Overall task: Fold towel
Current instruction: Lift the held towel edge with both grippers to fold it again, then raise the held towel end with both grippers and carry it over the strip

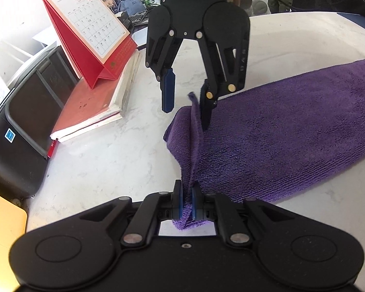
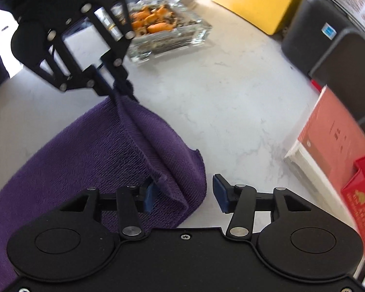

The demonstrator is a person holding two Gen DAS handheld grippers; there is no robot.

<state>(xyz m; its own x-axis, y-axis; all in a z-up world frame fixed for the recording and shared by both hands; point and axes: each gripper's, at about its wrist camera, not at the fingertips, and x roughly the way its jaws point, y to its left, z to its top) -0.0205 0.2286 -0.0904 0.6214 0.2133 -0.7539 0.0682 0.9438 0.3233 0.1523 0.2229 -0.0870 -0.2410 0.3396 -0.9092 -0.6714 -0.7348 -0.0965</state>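
The purple towel [image 1: 279, 131] lay folded lengthwise on the white marbled table [image 1: 104, 160], its near end drawn up off the surface into a peaked ridge.

The left gripper [image 1: 187, 206] was closed on one corner of that end; both blue pads [image 1: 181, 204] pressed the bunched cloth, and a tuft of it protruded behind them. In the right wrist view the same gripper [image 2: 114, 87] held the corner above the table.

The right gripper [image 2: 182, 194] stood with its jaws apart. The other corner of the towel [image 2: 177, 170] lay between them, just beside the left pad and apart from the right one; no grip was applied. In the left wrist view this gripper [image 1: 187, 112] pointed downward over the raised fold.

A red desk calendar [image 1: 90, 36] stood on a red book [image 1: 85, 107] beside the towel. A glass ashtray [image 2: 168, 31] stood farther off.
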